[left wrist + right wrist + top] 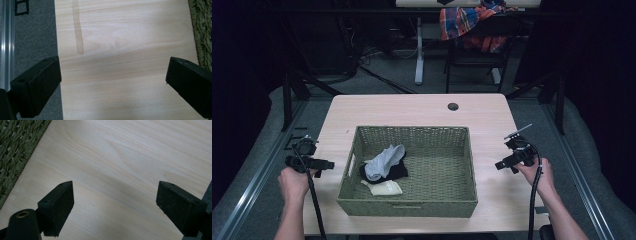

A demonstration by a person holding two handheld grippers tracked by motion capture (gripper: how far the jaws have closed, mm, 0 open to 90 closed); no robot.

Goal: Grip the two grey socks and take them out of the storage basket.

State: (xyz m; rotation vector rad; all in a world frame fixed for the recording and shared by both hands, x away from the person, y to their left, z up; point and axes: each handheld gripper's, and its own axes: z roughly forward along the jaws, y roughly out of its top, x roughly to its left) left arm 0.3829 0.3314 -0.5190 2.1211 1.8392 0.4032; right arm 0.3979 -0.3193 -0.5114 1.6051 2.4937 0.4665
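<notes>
A green woven basket (412, 172) sits mid-table (412, 107), holding a grey-white cloth (384, 161) draped over a black cloth (398, 172), with a cream cloth (384, 188) just in front of them, all in the basket's left half. The left gripper (328, 164) hangs at the table's left edge, jaws spread wide over bare wood. The right gripper (501, 164) hangs right of the basket, jaws likewise wide apart, nothing between them.

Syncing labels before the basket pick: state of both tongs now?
Left tongs: open, nothing between the jaws, over bare table.
Right tongs: open, empty, beside the basket.
</notes>
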